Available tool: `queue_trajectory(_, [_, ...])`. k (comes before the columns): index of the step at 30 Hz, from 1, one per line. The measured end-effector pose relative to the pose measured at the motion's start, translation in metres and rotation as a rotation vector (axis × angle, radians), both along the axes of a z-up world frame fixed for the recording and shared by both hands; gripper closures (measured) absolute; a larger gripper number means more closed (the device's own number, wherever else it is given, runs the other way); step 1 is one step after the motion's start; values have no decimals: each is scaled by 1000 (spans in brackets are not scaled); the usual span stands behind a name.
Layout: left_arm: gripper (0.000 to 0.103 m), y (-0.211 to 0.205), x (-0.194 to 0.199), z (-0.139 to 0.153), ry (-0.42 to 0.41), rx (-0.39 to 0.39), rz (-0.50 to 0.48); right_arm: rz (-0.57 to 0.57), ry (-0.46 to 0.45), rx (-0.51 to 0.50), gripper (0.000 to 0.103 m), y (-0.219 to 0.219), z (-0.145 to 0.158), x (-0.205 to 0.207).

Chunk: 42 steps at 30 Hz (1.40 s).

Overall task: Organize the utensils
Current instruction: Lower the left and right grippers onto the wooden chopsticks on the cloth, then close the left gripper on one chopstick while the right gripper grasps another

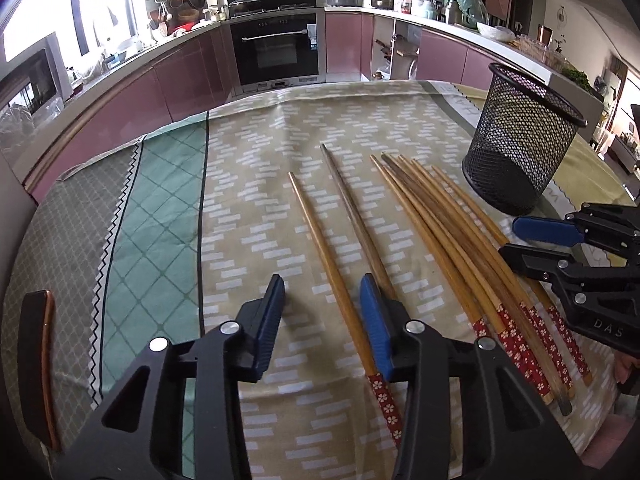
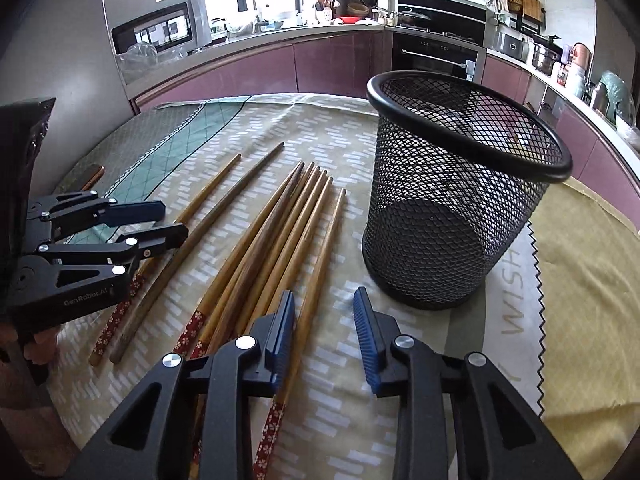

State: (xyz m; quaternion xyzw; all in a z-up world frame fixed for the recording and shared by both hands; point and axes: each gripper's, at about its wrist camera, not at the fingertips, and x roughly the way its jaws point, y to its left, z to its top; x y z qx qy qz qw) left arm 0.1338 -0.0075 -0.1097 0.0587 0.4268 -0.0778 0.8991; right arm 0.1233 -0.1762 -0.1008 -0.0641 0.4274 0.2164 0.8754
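Left gripper (image 1: 322, 292) low over patterned tablecloth (image 1: 248, 152), jaws apart, astride one light chopstick (image 1: 320, 248); darker chopstick (image 1: 352, 216) just beside the blue pad. Bundle of chopsticks (image 1: 452, 232) nearer the right edge. Black mesh cup (image 1: 516, 140) upright toward the far right corner. Right gripper (image 1: 520, 240) entering from the right, above the bundle.

Wooden chopsticks (image 1: 452, 232), black metal mesh holder (image 1: 516, 148), matt printed cloth tablecloth (image 1: 256, 152)

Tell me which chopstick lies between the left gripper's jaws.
The light bamboo chopstick lying leftmost, apart from the bundle; its darker neighbour passes outside the left gripper.
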Motion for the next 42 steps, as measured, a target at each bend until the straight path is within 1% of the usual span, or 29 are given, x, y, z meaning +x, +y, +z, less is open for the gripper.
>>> queue_trajectory(3, [68, -3, 8, -2, 7, -8, 3, 8, 22, 43, 90, -2, 0, 4])
queue_trajectory(4, [72, -3, 9, -1, 8, -12, 3, 7, 26, 53, 95, -3, 0, 4])
queue_trajectory(5, [75, -4, 10, -1, 8, -16, 1, 2, 26, 62, 97, -4, 0, 4])
queue_trajectory(6, [84, -7, 11, -1, 8, -23, 0, 1, 28, 71, 97, -4, 0, 3])
queue_trajectory(7, [90, -9, 12, -1, 11, -32, -2, 1, 32, 84, 97, -6, 0, 3])
queue_trajectory(10, [93, -9, 10, 0, 9, -46, 5, -1, 24, 102, 97, -10, 3, 0])
queue_trajectory(13, [95, -7, 8, 3, 12, -77, 19, 6, 15, 131, 97, -14, 9, -4])
queue_trajectory(18, [95, 0, -6, 16, -22, -107, 16, 46, -8, 192, 97, -20, 24, -13])
queue_trajectory(20, [95, 3, -13, 27, -38, -140, -2, 65, -32, 222, 97, -25, 34, -19])
queue_trajectory(24, [95, 7, -27, 55, -100, -193, -50, 83, -73, 288, 98, -36, 54, -26])
queue_trajectory(28, [95, 8, -40, 85, -161, -251, -95, 83, -114, 350, 97, -47, 72, -29])
queue_trajectory(33, [95, 7, -52, 119, -226, -316, -141, 79, -170, 405, 97, -62, 97, -29])
queue_trajectory(35, [95, 6, -55, 133, -257, -340, -156, 79, -197, 418, 97, -67, 107, -29])
queue_trajectory(39, [95, -3, -53, 160, -321, -362, -169, 75, -258, 434, 97, -75, 131, -20])
queue_trajectory(42, [95, -13, -46, 179, -357, -394, -188, 72, -312, 415, 97, -79, 150, -17])
